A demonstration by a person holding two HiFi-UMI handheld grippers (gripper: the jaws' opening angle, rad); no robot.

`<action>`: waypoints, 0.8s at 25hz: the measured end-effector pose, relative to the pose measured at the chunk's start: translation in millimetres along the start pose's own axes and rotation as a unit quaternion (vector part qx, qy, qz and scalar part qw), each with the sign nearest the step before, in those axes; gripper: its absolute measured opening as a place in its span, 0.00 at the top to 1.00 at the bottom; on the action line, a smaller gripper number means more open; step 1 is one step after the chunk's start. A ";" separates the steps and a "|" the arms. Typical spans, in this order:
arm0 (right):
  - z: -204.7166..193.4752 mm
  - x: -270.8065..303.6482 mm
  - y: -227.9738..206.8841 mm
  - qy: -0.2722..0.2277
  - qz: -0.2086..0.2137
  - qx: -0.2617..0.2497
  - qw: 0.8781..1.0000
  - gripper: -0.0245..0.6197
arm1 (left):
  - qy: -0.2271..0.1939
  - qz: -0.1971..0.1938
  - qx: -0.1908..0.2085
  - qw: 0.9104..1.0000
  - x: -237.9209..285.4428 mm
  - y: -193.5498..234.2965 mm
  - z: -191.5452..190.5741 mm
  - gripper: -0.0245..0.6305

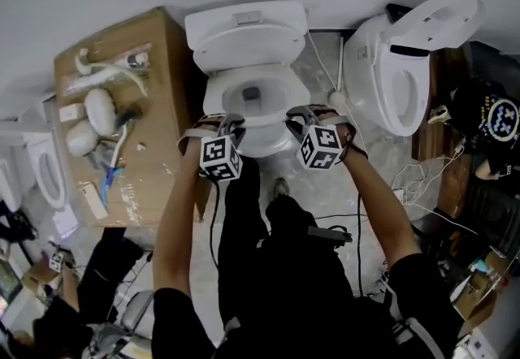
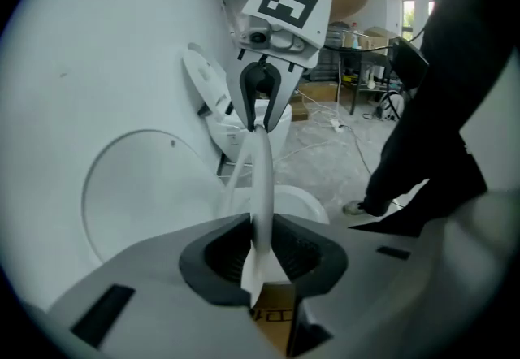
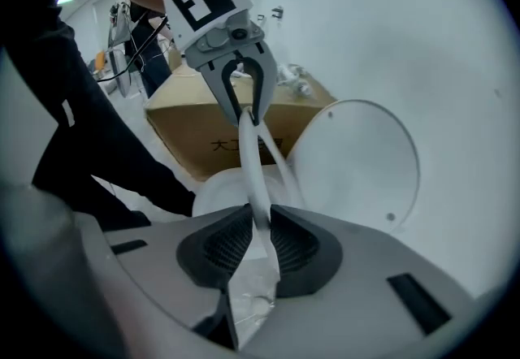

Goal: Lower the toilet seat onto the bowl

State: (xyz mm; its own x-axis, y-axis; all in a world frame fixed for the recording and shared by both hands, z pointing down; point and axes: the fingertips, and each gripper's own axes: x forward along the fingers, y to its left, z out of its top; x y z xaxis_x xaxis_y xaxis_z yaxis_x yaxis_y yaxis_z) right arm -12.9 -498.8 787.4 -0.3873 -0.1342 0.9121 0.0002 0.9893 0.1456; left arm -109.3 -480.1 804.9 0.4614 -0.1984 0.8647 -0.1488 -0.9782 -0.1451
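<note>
A pale marbled floor (image 1: 388,156) runs through the middle of the frame. On it stand a white toilet (image 1: 244,41) at upper centre, a cardboard box (image 1: 158,57) at left and a second toilet (image 1: 406,65) at upper right. Loose cables (image 1: 418,187) lie at right.

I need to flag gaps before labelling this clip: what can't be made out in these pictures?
Head view: the marker cubes largely hide the jaws of the left hand-held gripper and the right hand-held gripper.
Right gripper view: the toilet seat crosses the cardboard box, cutting off its print.
Head view: the items on the box are too small to name.
</note>
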 end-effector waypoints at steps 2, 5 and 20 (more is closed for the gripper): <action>-12.0 14.2 37.8 0.004 0.035 -0.011 0.999 0.82 | 0.014 -0.032 0.010 0.999 16.1 -39.4 -9.5 0.81; -30.9 43.8 80.2 0.015 0.062 -0.031 0.997 0.80 | 0.033 -0.040 0.034 0.998 46.1 -81.4 -24.3 0.78; -126.9 215.4 228.4 0.069 0.115 -0.039 0.990 0.77 | 0.085 -0.057 0.036 0.994 208.0 -231.1 -113.3 0.73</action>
State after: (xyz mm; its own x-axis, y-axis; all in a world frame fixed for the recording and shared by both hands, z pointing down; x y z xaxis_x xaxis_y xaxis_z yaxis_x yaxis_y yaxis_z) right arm 20.7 -308.9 1065.8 -0.2399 0.0819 0.9673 0.1472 0.9880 -0.0472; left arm -78.1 -288.3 1072.8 0.3161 -0.0787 0.9455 -0.0378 -0.9968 -0.0703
